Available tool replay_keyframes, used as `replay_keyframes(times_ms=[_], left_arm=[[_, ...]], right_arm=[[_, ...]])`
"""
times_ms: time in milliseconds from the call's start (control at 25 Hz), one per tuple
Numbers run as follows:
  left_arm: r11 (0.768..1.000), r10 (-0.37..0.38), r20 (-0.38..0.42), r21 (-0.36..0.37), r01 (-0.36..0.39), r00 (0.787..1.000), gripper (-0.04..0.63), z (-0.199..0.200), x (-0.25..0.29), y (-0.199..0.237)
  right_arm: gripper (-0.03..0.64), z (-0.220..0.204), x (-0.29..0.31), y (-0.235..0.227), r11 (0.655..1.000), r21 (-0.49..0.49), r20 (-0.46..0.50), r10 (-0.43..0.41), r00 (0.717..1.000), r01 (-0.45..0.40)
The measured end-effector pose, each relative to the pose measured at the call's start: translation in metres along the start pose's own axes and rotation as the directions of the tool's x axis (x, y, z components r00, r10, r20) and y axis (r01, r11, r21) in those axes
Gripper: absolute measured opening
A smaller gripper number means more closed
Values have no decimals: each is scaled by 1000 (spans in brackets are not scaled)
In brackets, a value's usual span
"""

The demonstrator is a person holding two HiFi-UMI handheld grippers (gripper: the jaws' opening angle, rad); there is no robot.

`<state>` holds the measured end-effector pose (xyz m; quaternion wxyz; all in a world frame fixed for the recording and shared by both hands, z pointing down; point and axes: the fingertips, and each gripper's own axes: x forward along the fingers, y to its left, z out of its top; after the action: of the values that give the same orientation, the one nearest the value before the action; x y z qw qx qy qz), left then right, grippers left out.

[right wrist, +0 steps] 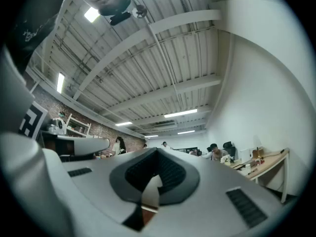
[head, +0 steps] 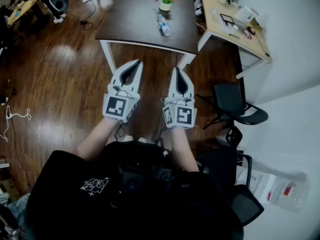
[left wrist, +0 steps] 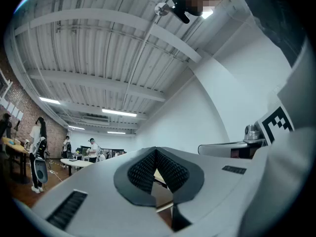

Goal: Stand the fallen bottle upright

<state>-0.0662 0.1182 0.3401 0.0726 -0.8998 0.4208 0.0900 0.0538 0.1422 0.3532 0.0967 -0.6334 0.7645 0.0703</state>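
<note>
A clear plastic bottle (head: 163,25) with a blue label lies on its side on the dark brown table (head: 130,24), just in front of a small pot of flowers (head: 167,0). Both grippers hover side by side over the wooden floor, short of the table's near edge and well apart from the bottle. My left gripper (head: 137,64) has its tips together with nothing between them. My right gripper (head: 178,70) is likewise shut and empty. In both gripper views the jaws meet at the tips, tilted up toward the ceiling, and the bottle is out of sight there.
White table legs (head: 107,56) stand just ahead of the grippers. A light wooden desk (head: 240,26) with small items is at the right, with black office chairs (head: 235,104) below it. Cables (head: 15,116) lie on the floor at the left. People stand far off in the gripper views.
</note>
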Motion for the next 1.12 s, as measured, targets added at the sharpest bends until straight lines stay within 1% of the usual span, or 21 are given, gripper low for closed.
replay_keyframes(times_ms=[640,920,1120], left_arm=[[1000,6,-9,-5,-7,1000,-3,-18,27,-23],[1000,-3,0,-9,3,1000,-3,-26,58,-17],[1000,-18,0,-9,18,1000,-4,-40,91,-3]], right_arm=[[18,-12,-1,-38,1000,2,-21,15,1000,-15],[18,-22,21,-57,1000,-2,-27,15,1000,-16],[18,-36,53,-73,1000,0,-36,6,999,-6]])
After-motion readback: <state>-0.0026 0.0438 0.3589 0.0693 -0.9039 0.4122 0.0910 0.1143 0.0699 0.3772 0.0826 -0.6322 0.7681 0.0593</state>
